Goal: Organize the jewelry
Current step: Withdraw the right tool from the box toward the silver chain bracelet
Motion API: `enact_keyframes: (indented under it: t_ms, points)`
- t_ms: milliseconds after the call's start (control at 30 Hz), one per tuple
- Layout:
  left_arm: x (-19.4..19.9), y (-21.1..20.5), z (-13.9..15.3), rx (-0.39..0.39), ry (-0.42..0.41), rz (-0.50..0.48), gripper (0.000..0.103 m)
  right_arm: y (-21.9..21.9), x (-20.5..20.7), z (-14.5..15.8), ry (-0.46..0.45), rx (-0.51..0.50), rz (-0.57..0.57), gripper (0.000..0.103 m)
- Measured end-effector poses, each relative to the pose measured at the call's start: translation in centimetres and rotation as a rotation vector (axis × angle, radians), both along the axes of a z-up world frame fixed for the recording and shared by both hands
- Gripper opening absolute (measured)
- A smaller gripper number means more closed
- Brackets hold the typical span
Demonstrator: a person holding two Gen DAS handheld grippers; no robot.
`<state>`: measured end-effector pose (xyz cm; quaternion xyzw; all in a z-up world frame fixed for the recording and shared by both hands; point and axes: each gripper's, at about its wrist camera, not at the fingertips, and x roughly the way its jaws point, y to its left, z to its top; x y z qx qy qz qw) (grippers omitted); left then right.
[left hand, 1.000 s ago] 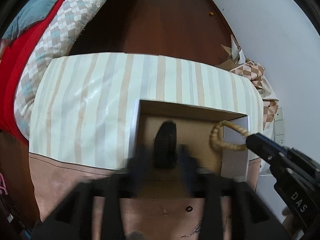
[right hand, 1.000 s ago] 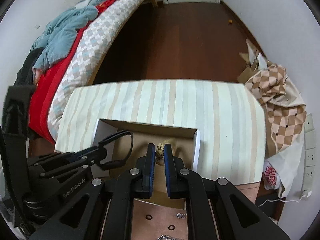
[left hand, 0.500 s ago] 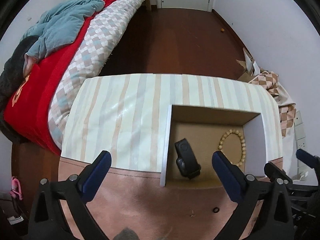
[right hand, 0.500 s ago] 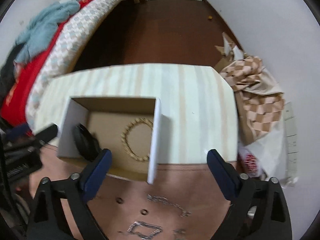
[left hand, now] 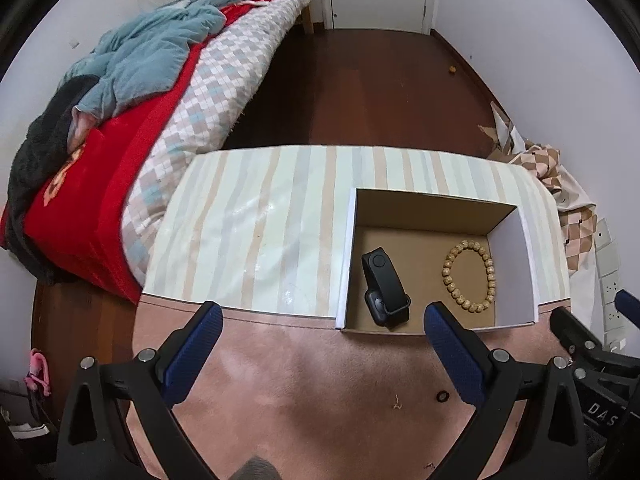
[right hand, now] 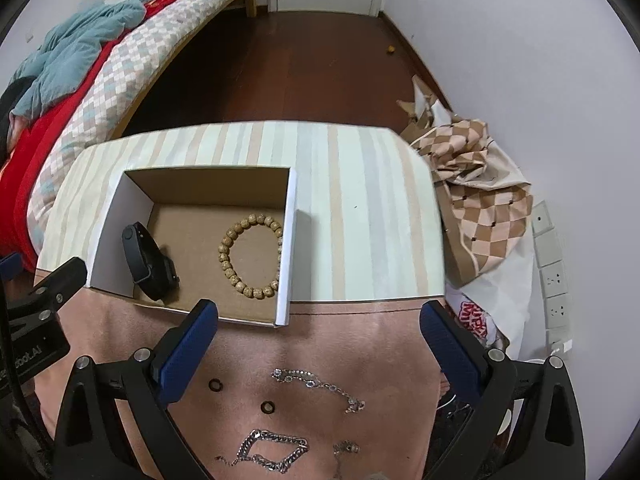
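Observation:
An open cardboard box point(left hand: 347, 264) point(right hand: 289, 248) stands on the striped tabletop. Inside lie a black smartwatch point(left hand: 384, 284) point(right hand: 148, 258) and a wooden bead bracelet point(left hand: 447, 276) point(right hand: 223, 258). My left gripper point(left hand: 322, 314) hangs open above the box's near left corner, nothing between its fingers. The right gripper point(right hand: 319, 310) hovers at the box's near right corner; its jaws are opening and hold nothing. On the pink mat point(right hand: 380, 344) below it lie a thin silver chain point(right hand: 316, 382), a thick silver chain point(right hand: 272, 452) and two small black rings point(right hand: 215, 385).
A bed with a red and checkered quilt point(left hand: 120, 152) runs along the left. Checkered paper bags point(right hand: 476, 200) and wall sockets point(right hand: 554, 264) sit to the right of the table. Dark wooden floor point(left hand: 380, 92) lies beyond the table's far edge.
Left gripper let go of the watch and right gripper let go of the bead bracelet inside the box. Both opened wide and drew back toward the near side.

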<state>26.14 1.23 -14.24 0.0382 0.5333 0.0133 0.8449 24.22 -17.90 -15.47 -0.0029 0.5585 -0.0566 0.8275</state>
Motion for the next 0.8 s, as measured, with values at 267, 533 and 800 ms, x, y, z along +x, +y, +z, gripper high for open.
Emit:
enact_keyframes:
  t_ms: [267, 533, 800]
  points:
    - [-3.4, 0.6, 3.6, -0.013, -0.069, 0.016, 0.103, 0.1, -3.2, 4.9, -0.110, -0.035, -0.008, 0.102]
    - [-7.4, 0.4, 7.6, -0.030, -0.149, -0.003, 0.103, 0.2, -7.4, 9.5, -0.206, -0.052, -0.010, 0.102]
    - [-10.4, 0.2, 10.6, -0.048, -0.202, -0.022, 0.103, 0.0, -11.3, 13.8, -0.284, -0.057, -0.018, 0.102]
